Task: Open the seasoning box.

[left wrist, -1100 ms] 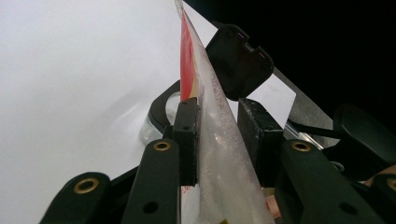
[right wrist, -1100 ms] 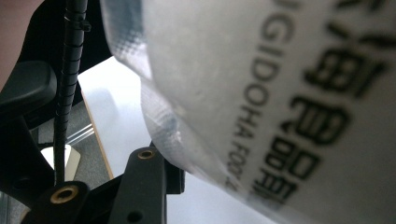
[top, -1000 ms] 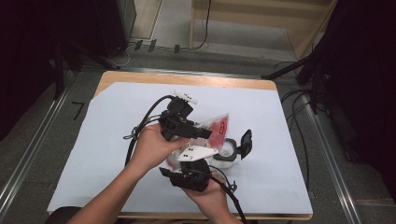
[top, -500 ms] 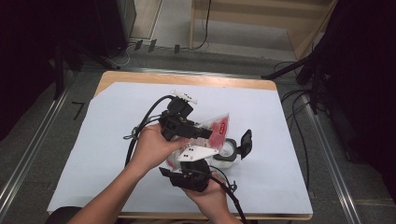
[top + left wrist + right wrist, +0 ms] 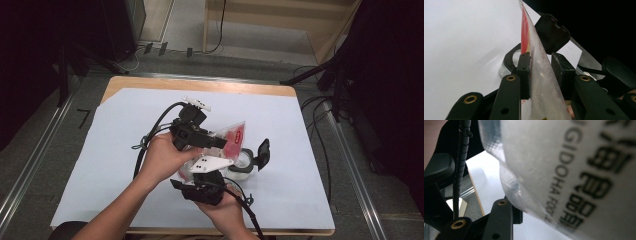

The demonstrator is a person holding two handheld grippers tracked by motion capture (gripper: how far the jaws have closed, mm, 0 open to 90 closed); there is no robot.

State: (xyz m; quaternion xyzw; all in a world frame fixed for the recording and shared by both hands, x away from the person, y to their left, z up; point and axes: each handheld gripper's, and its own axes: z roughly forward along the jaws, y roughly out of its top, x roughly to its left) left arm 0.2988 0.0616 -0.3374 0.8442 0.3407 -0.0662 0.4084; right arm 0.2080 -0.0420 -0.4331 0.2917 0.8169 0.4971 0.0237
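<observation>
The left claw (image 5: pixel 220 142) grips the see-through packet (image 5: pixel 231 138) edge-on near mid-frame in the high view, its pads pressing the film. The right claw (image 5: pixel 200 172), just below, seems to hold the packet's lower end, though its pads are hidden. The packet's long axis runs up-right, over the open jar (image 5: pixel 243 162) on the bench (image 5: pixel 115 125).

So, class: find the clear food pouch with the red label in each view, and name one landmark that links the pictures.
High view: the pouch sits centre, just above the open jar.
Left gripper view: the pouch stands edge-on between the jaws, running up the middle.
Right gripper view: the pouch spreads across the upper right, printed side close.
Shared landmark: the white table cover.
</observation>
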